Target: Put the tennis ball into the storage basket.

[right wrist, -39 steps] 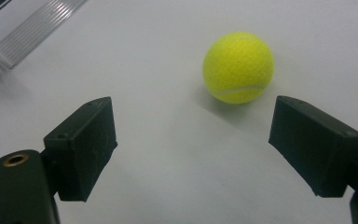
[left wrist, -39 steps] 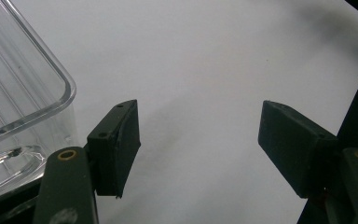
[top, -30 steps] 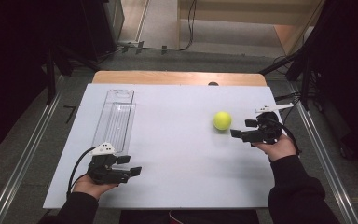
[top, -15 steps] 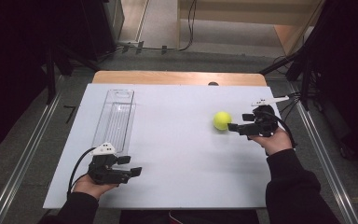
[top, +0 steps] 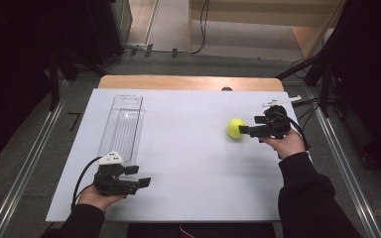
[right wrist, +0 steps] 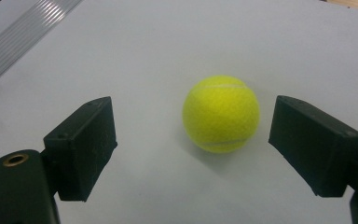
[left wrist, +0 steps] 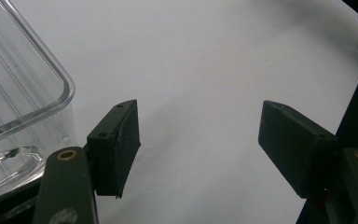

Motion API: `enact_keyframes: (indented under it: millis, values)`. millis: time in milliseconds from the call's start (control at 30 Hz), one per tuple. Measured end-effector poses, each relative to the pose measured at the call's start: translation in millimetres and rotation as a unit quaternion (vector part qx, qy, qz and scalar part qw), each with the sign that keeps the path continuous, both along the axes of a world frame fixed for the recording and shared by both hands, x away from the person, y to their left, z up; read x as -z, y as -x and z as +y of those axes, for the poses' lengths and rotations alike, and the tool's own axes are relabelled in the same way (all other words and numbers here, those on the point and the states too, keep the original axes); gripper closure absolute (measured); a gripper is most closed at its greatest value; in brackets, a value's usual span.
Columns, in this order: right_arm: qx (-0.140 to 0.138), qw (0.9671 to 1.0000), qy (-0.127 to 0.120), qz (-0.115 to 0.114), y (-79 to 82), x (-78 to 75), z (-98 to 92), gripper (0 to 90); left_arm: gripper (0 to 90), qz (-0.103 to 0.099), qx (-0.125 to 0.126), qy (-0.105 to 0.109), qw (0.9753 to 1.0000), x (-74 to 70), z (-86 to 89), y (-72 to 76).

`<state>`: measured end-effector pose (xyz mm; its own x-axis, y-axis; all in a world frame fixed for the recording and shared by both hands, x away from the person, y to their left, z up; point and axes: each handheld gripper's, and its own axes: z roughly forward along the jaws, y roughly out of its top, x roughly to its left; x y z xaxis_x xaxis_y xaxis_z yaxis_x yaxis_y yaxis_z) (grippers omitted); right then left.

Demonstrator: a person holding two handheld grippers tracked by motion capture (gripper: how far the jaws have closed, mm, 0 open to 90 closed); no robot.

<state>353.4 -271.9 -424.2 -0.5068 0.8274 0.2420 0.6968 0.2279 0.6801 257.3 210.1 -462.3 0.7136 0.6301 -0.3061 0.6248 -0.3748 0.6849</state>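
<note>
A yellow tennis ball rests on the white table top at the right. My right gripper points left at it, jaws open, tips just short of the ball. In the right gripper view the ball lies ahead between the two black pads, nearer the right one, untouched. My left gripper sits low near the front left edge, open and empty. Its own view shows the open left gripper over bare white surface, beside the corner of a clear plastic tray.
The long clear tray lies lengthwise on the left part of the table, empty. A wooden strip runs along the far edge. Metal rails flank the table on both sides. Cables trail at the right rear.
My right gripper has moved away from the person and toward the ball, so the ball now sits just ahead of its open jaws. The left gripper has stayed put.
</note>
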Motion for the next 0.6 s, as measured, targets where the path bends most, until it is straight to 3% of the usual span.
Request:
enact_keyframes:
  millis: [367, 600]
  values:
    - [0.011, 0.9999, -0.001, 0.0, -14.7, 1.1, 3.0, 12.9, 30.0, 0.0, -0.004, 0.003, 1.0, 0.5, 0.5, 0.0]
    - [0.015, 0.9997, 0.005, -0.017, -22.3, -0.9, 5.7, 12.9, 30.0, 0.001, -0.004, -0.001, 1.0, 0.9, 1.5, 0.7]
